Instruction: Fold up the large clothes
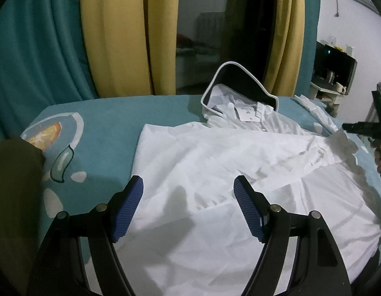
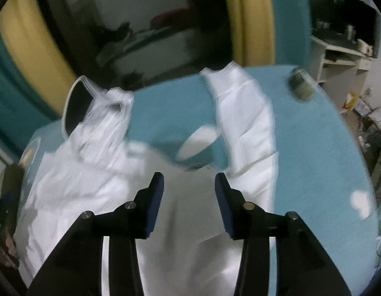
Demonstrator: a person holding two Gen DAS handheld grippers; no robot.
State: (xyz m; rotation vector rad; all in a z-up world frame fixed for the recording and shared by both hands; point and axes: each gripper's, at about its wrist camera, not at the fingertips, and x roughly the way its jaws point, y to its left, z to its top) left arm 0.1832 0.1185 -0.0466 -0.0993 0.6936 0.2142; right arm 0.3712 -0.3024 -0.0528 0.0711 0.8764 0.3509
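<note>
Covering the bed: a teal sheet printed with pale shapes.
Shirt: a white shirt lies spread on the sheet, collar toward the far edge, one sleeve stretched away across the teal.
Far edge: a dark basket with white rim.
Backdrop: yellow curtains and teal ones flank a dark window.
Left gripper: fingers wide apart, empty, above the shirt.
Right gripper: fingers apart, empty, above the shirt.

- No text, brand or number can be read anywhere.
- A small white tag on the white shirt, by its collar, bears dark marks too small to make out.
</note>
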